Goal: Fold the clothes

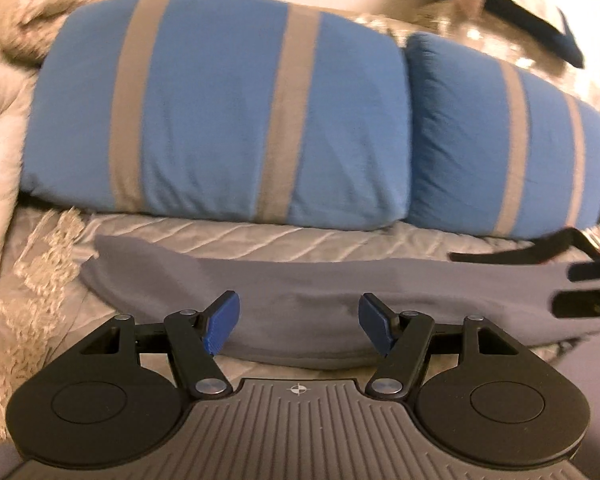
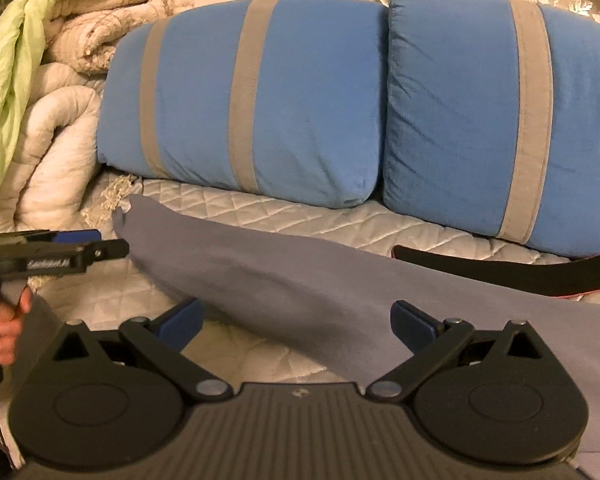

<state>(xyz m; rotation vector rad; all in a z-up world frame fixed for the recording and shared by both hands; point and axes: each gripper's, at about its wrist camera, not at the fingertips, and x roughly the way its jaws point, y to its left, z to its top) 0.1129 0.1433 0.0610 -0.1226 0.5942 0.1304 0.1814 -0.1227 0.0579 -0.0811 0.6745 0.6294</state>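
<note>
A grey garment (image 1: 320,292) lies folded in a long flat band across the quilted bed cover, in front of two blue pillows. It also shows in the right wrist view (image 2: 300,280), running from upper left to lower right. My left gripper (image 1: 300,326) is open and empty, just above the garment's near edge. My right gripper (image 2: 298,326) is open and empty over the garment's near edge. The left gripper shows at the left of the right wrist view (image 2: 96,250), beside the garment's left end. The right gripper shows blurred at the right edge of the left wrist view (image 1: 592,288).
Two blue pillows with grey stripes (image 1: 220,112) (image 2: 480,120) stand behind the garment. A black belt (image 2: 500,272) lies at the right between pillow and garment. Rolled white quilts and a green cloth (image 2: 28,92) pile at the left. The quilted bed cover (image 2: 340,220) lies underneath.
</note>
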